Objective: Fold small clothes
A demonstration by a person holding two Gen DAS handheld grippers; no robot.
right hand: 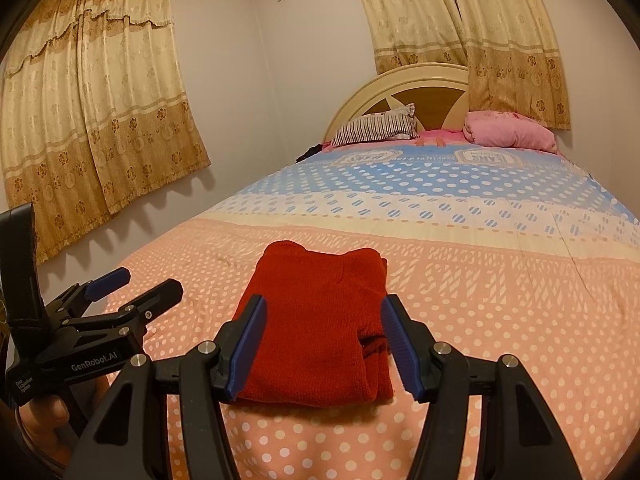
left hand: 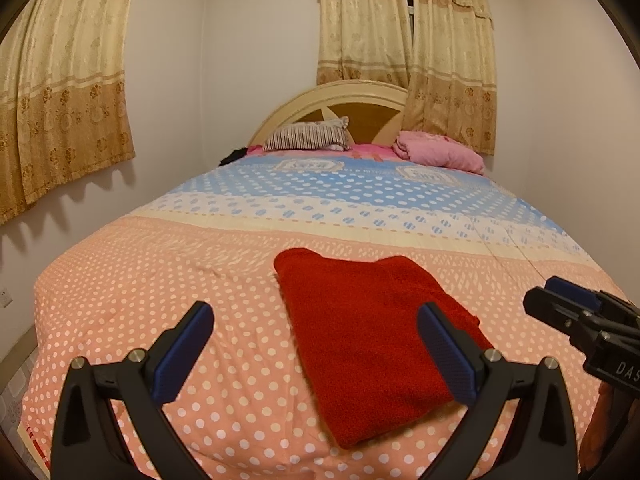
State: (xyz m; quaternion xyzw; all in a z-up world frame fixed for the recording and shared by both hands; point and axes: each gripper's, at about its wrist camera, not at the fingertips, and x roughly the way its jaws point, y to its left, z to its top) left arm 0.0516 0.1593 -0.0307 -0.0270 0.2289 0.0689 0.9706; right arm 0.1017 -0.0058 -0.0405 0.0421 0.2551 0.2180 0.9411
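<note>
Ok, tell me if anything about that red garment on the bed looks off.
Mostly tidy. The red garment lies folded on the bedspread, but a bunched bit of fabric sticks out at its right edge, so the fold isn't flush.

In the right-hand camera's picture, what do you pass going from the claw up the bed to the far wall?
Right claw, open → folded red garment → polka-dot bedspread → striped pillow and pink bundle → rounded headboard → curtains.
</note>
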